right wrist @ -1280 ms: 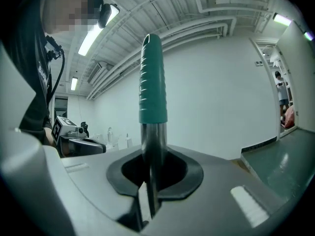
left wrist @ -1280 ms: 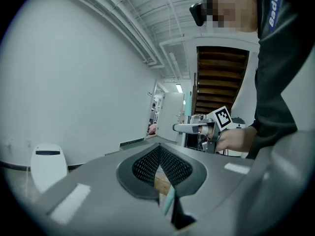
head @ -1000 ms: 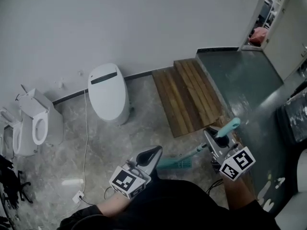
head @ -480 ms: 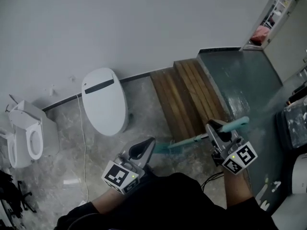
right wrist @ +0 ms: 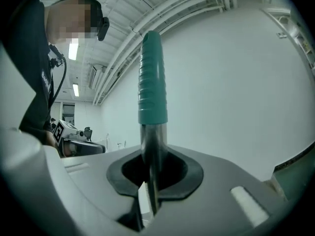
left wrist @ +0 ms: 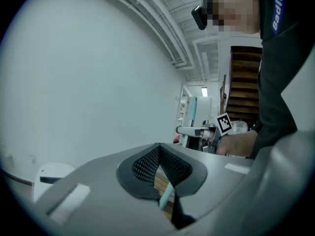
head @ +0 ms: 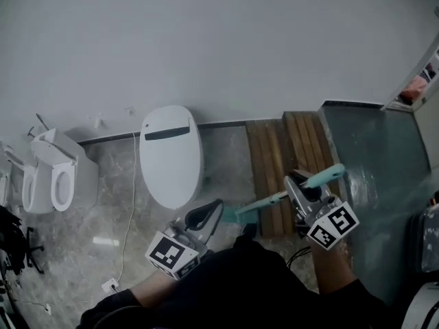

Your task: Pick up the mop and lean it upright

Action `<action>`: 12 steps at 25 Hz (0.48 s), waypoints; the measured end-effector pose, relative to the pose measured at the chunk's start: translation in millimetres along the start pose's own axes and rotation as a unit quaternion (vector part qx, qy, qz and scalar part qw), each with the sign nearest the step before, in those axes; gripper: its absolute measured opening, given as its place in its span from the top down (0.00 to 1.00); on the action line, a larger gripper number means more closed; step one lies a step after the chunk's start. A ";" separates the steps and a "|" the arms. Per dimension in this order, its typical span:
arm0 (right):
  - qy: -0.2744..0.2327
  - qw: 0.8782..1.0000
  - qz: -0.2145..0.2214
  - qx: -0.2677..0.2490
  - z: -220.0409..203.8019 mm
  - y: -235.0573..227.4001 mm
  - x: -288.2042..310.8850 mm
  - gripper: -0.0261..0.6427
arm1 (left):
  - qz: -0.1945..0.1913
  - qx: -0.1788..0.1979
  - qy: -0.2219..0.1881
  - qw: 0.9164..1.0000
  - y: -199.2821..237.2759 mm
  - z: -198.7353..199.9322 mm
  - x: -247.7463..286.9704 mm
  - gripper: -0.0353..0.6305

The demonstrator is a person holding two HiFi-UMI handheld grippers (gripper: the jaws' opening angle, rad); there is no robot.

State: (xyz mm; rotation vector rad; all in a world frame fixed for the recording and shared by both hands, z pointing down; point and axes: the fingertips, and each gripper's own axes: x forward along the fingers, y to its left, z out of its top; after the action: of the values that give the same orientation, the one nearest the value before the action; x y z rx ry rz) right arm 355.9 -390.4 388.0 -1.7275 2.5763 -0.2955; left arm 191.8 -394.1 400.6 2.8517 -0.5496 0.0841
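One swing has brought the mop point(head: 269, 201) just right of the toilet point(head: 171, 157), carried near level, right gripper point(head: 293, 184) fingers still clamped on its shaft, left gripper point(head: 208, 212) fingers pressed together, empty, so standing it upright comes next.

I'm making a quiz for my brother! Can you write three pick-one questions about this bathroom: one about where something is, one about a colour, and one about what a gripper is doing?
1. Where is the wooden step?
A) right of the shut toilet
B) left of it
C) on top of it

2. What colour is the mop at its grip?
A) red
B) teal
C) yellow

3. What is the right gripper doing?
A) open, empty
B) lying on the floor
C) shut on the mop

Answers: 1 A, the head view shows the step to the toilet's right. 2 B, the grip is teal in both views. 3 C, its jaws clamp the mop.
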 end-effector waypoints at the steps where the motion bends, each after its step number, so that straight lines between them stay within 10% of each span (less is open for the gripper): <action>1: 0.001 1.000 0.006 0.004 -2.0 -10.8 11.3 0.89 | 0.016 -0.001 0.001 1.000 8.0 3.0 11.0 0.92; 12: 0.019 0.997 0.070 -0.003 -3.4 -95.0 122.9 0.89 | 0.100 -0.021 -0.003 0.995 72.0 21.0 82.9 0.92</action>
State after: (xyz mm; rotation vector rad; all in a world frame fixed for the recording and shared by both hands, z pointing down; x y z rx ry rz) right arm 395.0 -537.8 417.9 -1.5471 2.7105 -0.3172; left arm 242.2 -493.9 404.2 2.7479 -0.8282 0.0956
